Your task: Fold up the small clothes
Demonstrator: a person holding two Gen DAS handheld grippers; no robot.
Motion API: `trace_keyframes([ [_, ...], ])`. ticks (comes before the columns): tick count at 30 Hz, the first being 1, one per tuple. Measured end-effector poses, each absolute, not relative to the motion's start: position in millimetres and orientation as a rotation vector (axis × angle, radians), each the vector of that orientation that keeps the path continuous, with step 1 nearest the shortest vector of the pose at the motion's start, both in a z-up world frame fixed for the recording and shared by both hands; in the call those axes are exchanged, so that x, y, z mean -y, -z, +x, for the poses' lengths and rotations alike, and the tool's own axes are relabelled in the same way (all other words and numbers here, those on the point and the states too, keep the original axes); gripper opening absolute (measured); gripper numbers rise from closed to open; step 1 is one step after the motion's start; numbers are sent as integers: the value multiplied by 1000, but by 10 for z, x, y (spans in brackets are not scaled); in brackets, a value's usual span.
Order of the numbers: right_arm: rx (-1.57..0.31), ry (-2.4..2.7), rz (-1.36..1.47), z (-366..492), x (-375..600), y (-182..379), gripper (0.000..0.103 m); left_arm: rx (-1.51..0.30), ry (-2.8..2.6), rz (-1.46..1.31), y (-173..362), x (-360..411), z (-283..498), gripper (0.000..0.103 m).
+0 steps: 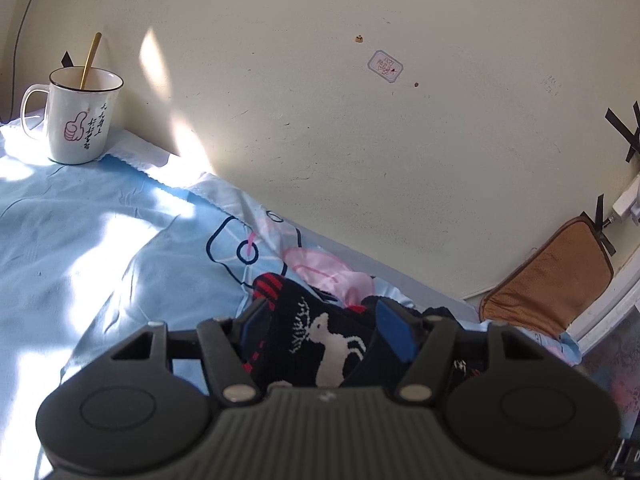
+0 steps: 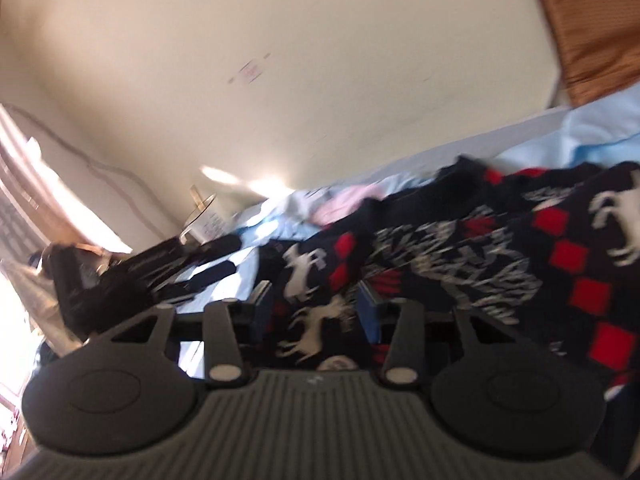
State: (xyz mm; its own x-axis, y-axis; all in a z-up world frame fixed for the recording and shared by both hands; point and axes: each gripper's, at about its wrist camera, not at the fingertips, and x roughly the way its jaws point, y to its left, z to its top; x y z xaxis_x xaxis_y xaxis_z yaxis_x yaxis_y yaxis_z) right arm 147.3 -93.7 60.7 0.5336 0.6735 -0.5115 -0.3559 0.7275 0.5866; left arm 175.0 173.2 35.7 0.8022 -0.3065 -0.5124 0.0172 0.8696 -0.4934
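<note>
A dark knitted garment [image 1: 316, 332] with white reindeer and red squares lies on the light blue bed sheet [image 1: 80, 240]. In the left wrist view my left gripper [image 1: 324, 320] has its blue-padded fingers on either side of a bunched part of the garment and grips it. In the blurred right wrist view the same garment [image 2: 500, 248] spreads to the right, and my right gripper [image 2: 316, 304] grips a fold of it between its fingers. The other gripper [image 2: 132, 276] shows dark at the left.
A white mug [image 1: 78, 116] with a gold spoon stands on the sheet by the cream wall [image 1: 360, 120]. A brown cushion [image 1: 552, 276] leans at the right. A pink and blue printed cloth [image 1: 320, 268] lies behind the garment.
</note>
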Motion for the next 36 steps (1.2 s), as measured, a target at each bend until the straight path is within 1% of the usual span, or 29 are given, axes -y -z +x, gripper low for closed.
trace_keyframes([
  [2,-838,-664,409,1558,592,-545,67,-627,179,-512,-351,-1783,1762,60],
  [4,-847,-679,343,1641,301,-488,66,-624,174,-522,-358,-1834,1757,60],
  [5,-843,-672,300,1687,169,-481,46,-621,170,-529,-363,-1862,1751,60],
  [6,-843,-655,277,1747,87,-492,7,-619,167,-536,-365,-1890,1751,60],
  [7,-828,-644,298,1823,42,-529,8,-618,160,-547,-368,-1927,1750,60],
  [10,-749,-662,472,2039,10,-728,8,-616,129,-590,-375,-2063,1752,60],
  [12,-744,-668,518,2122,-61,-785,9,-603,109,-630,-387,-2199,1739,60],
  [16,-870,-637,528,2258,-170,-513,10,-574,81,-698,-403,-2413,1701,60],
  [19,-890,-605,560,2172,11,-346,10,-583,91,-703,-389,-2409,1715,60],
  [22,-903,-628,571,2041,192,-329,13,-611,111,-668,-359,-2307,1757,60],
  [25,-855,-597,480,1874,304,-420,12,-641,134,-629,-323,-2190,1782,60],
  [26,-826,-565,475,1821,375,-454,10,-646,137,-619,-319,-2158,1786,60],
  [29,-749,-466,536,1668,694,-513,10,-649,159,-587,-322,-2062,1774,60],
  [30,-746,-440,513,1617,745,-518,11,-649,170,-575,-325,-2022,1773,60],
  [32,-789,-419,467,1535,786,-471,16,-655,193,-546,-327,-1920,1778,60],
  [33,-826,-420,460,1503,812,-425,25,-662,203,-530,-324,-1862,1782,60],
  [35,-842,-421,453,1413,871,-388,37,-674,226,-494,-316,-1747,1785,60],
  [36,-827,-422,440,1356,910,-410,38,-678,237,-475,-318,-1691,1782,60],
])
